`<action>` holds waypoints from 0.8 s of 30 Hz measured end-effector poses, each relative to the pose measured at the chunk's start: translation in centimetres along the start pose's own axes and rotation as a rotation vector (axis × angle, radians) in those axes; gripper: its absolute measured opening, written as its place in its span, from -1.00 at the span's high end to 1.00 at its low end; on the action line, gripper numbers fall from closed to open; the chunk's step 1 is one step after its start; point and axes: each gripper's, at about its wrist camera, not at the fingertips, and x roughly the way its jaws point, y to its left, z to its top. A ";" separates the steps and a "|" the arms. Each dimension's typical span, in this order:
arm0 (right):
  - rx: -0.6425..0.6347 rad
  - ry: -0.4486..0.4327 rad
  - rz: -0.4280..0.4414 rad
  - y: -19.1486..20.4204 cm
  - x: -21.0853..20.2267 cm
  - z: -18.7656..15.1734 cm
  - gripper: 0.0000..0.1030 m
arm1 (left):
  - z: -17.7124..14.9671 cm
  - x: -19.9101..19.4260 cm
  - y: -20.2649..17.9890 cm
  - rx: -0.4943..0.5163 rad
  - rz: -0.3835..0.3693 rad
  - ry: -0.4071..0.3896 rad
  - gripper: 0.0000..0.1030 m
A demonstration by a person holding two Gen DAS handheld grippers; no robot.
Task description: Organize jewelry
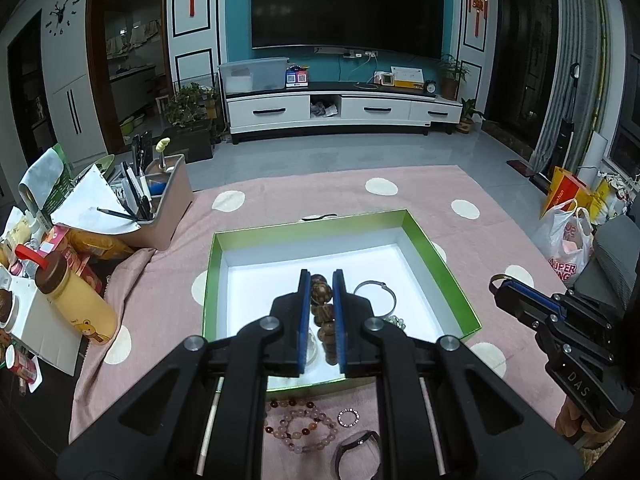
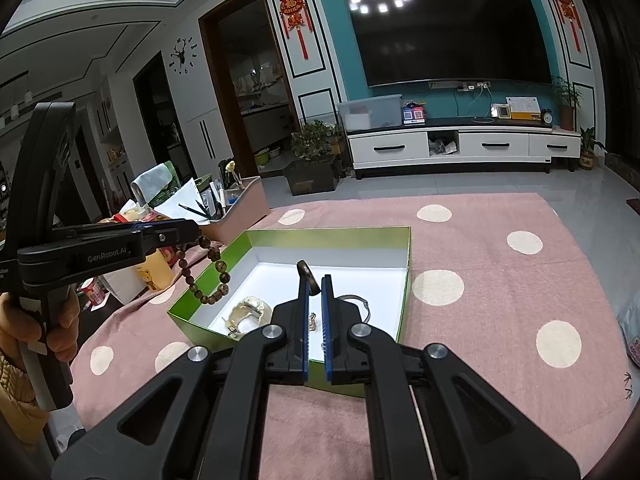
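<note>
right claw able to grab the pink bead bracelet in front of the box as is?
Probably not yet. The right claw is shut on a dark ring over the green box. The pink bead bracelet lies uncovered on the cloth, but the left claw hangs over it.

I'm looking into a home living room: a large television (image 1: 347, 4) is hanging on a teal wall, a white media cabinet (image 1: 344, 110) is sitting below it, red knot ornaments (image 2: 294, 14) are flanking it, potted plants (image 1: 452, 76) are standing beside it.

Black claw (image 1: 321, 276) frames, blue pads (image 1: 305, 320), silver screws (white "GenRobot.AI" lettering)
</note>
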 end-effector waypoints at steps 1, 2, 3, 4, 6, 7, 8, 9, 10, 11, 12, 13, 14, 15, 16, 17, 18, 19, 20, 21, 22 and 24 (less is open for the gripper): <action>0.001 0.001 -0.001 -0.1 0.1 0.0 0.90 | 0.0 0.1 0.0 0.000 0.001 0.001 0.80; 0.002 0.002 -0.002 -0.2 0.2 0.0 0.90 | 0.1 0.2 0.0 0.000 0.004 0.001 0.80; 0.002 0.002 -0.003 -0.2 0.2 0.0 0.90 | 0.2 0.3 -0.1 0.001 0.006 0.001 0.80; 0.003 0.003 -0.003 -0.2 0.3 0.1 0.90 | 0.2 0.4 -0.1 0.001 0.007 0.002 0.80; 0.005 0.004 -0.004 -0.3 0.4 0.1 0.90 | 0.3 0.6 0.0 0.001 0.011 0.005 0.80; 0.006 0.004 -0.005 -0.3 0.4 0.1 0.90 | 0.3 0.7 0.0 0.000 0.012 0.006 0.80; 0.007 0.006 -0.006 -0.3 0.5 0.1 0.90 | 0.4 0.9 0.1 -0.001 0.013 0.008 0.80; 0.008 0.007 -0.007 -0.3 0.6 0.1 0.90 | 0.4 1.0 0.1 -0.001 0.013 0.009 0.80; 0.009 0.008 -0.008 -0.4 0.7 0.1 0.90 | 0.4 1.1 0.1 0.001 0.014 0.010 0.80; 0.009 0.010 -0.010 -0.3 0.8 0.1 0.90 | 0.5 1.1 0.0 0.002 0.015 0.011 0.80; 0.010 0.013 -0.012 -0.4 0.9 0.1 0.90 | 0.5 1.3 -0.1 0.002 0.017 0.012 0.80; 0.011 0.015 -0.013 -0.4 1.0 0.0 0.90 | 0.5 1.4 -0.1 0.003 0.018 0.014 0.80; 0.011 0.017 -0.015 -0.4 1.0 0.0 0.90 | 0.4 1.5 -0.1 0.003 0.018 0.016 0.80; 0.011 0.018 -0.016 -0.4 1.1 0.0 0.90 | 0.5 1.6 -0.2 0.004 0.019 0.018 0.80; 0.010 0.019 -0.017 -0.4 1.2 0.0 0.90 | 0.5 1.8 -0.2 0.005 0.019 0.021 0.80; 0.010 0.021 -0.018 -0.4 1.2 -0.1 0.90 | 0.4 1.9 -0.3 0.006 0.021 0.024 0.80; 0.009 0.022 -0.019 -0.4 1.3 -0.1 0.90 | 0.4 2.1 -0.3 0.007 0.022 0.026 0.80; 0.010 0.024 -0.020 -0.3 1.4 -0.1 0.90 | 0.5 2.2 -0.3 0.008 0.023 0.028 0.80; 0.010 0.026 -0.021 -0.3 1.5 0.0 0.90 | 0.4 2.3 -0.3 0.008 0.024 0.031 0.80; 0.009 0.027 -0.022 -0.4 1.6 0.0 0.90 | 0.4 2.4 -0.4 0.009 0.025 0.032 0.80; 0.009 0.029 -0.023 -0.4 1.7 0.0 0.90 | 0.4 2.5 -0.4 0.010 0.026 0.034 0.80; 0.010 0.031 -0.024 -0.4 1.8 -0.1 0.90 | 0.4 2.7 -0.5 0.010 0.029 0.040 0.80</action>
